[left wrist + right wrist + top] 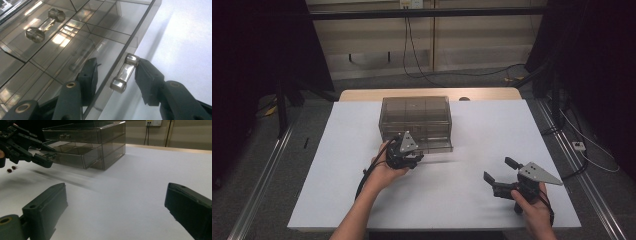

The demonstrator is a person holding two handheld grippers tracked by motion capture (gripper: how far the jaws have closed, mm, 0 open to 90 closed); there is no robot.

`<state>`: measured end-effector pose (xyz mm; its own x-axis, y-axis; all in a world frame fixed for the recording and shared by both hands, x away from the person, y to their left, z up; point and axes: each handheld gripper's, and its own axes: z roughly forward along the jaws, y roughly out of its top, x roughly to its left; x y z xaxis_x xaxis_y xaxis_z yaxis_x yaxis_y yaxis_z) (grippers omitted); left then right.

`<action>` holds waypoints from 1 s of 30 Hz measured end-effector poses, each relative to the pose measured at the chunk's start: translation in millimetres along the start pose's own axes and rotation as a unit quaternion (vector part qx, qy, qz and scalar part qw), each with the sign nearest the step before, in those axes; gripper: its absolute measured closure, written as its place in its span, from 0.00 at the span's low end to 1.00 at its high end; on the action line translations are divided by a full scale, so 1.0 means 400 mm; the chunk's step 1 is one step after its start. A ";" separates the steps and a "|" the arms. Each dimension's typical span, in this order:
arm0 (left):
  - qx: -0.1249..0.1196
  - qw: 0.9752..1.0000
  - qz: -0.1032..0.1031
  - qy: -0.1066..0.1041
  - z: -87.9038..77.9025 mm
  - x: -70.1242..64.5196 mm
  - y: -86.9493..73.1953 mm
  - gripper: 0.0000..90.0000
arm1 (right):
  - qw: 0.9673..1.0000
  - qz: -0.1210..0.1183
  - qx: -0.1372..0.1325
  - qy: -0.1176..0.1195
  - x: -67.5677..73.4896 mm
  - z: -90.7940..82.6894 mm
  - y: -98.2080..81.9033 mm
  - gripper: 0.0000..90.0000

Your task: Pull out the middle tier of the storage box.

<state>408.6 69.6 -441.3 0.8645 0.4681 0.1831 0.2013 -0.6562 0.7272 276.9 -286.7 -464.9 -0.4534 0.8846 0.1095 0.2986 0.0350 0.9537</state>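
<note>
— Black jaws of the left gripper (113,75) stood apart around the handle (124,73) of a drawer (82,47) in the smoky clear cabinet (416,122), one jaw just beside the bar's near end, the other reaching over the drawer front. How should the pull have gone?

— Squarely, by the look of it. The drawer sat partly out of the cabinet, which stood at the middle of the table (472,130), toward its far edge. The jaws had not closed on the bar; closing at its middle and drawing straight back along the runners would have kept the light cabinet from skidding.

— And the other hand?

— The right gripper (498,176) hovered wide open over bare table, well apart from the cabinet. It could have steadied the casing. Two small dark bits (12,169) lay near the left gripper; what they were could not be told.
</note>
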 end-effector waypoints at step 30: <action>-0.004 1.000 -0.013 0.000 -0.003 0.007 -0.024 0.54 | 1.000 -0.004 0.003 0.004 0.013 0.001 0.001 0.05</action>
<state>408.4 77.9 -447.2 0.8588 0.4853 0.1642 0.2199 -0.6386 0.7375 275.0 -281.9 -463.9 -0.4626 0.8805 0.1037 0.2992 0.0449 0.9531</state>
